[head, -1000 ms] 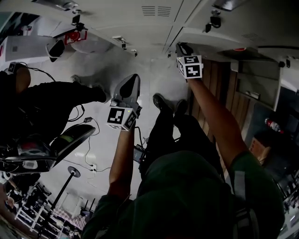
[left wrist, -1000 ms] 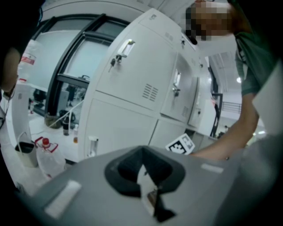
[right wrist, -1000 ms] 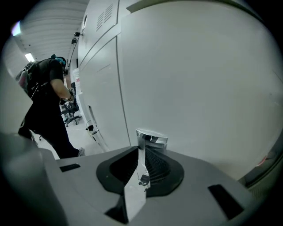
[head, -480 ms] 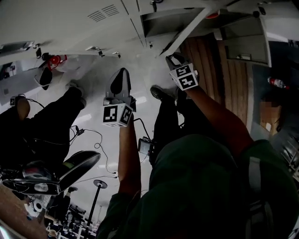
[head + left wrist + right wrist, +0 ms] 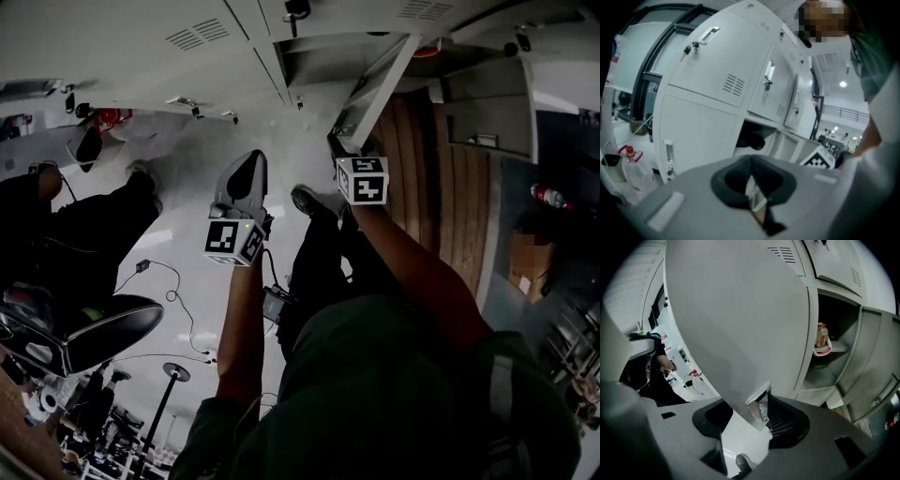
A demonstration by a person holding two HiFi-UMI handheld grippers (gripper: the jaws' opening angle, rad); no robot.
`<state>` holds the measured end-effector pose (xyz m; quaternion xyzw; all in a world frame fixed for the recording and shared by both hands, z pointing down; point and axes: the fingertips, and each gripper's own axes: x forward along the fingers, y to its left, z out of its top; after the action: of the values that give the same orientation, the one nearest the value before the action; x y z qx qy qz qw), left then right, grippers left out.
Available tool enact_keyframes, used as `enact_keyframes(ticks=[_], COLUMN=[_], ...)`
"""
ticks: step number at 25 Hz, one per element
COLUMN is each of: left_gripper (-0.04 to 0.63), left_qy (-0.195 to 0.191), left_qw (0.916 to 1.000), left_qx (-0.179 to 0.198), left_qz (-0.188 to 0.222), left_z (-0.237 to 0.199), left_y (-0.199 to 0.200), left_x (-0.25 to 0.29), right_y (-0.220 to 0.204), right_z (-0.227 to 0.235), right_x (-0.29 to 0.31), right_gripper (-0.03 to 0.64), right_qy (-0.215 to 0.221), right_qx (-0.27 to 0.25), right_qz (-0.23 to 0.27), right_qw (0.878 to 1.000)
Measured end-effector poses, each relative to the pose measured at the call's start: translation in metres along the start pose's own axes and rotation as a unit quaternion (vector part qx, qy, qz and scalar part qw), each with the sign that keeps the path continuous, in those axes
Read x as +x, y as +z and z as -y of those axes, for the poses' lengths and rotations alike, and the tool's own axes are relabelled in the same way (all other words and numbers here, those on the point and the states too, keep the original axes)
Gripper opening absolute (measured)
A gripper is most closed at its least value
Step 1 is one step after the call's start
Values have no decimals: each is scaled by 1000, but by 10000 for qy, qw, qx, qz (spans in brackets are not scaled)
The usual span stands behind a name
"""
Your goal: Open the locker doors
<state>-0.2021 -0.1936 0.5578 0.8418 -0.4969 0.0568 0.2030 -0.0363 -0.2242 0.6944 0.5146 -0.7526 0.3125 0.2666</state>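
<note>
Head view steeply downward; both gripper views close on the shared lockers (image 5: pixel 708 79).

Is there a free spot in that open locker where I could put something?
Yes: under the shelf, the open locker's floor looks bare, just right of the white door post. The shelf is crowded at its left by an orange container; its right end looks free.

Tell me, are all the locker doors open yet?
Not yet. One door is swung wide, its shelf showing. The right tool has just been opening its jaws, with that door's handle between them, so it seems to be letting go. Left to do: the upper doors ahead of the left tool look closed.
</note>
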Motion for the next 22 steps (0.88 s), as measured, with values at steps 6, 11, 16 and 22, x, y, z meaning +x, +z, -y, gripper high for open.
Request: enact_keyframes(ticks=[6,11,16,22], left_gripper=[0,0,0,0], left_qy=[-136,-182,-338,-297], left_qw=[9999,9997,9991,9987], left_qx=[38,141,262,403], left_qz=[6,9,-43,-62], left_z=[25,43,70,88], left_y=[4,5,9,12], left_x=[13,29,39,43], right_y=[-23,-30,-37,-31], right_z=[41,89,137,179], right_x=[-31,-45,-64,-74], right_gripper=[160,136,107,94], right_qy=[-156,-393,-649,-687], right_qx=[-207,-146,156,168], right_qz=[-27,-65,-41,146], right_qw=[9997,9991,9978,9974])
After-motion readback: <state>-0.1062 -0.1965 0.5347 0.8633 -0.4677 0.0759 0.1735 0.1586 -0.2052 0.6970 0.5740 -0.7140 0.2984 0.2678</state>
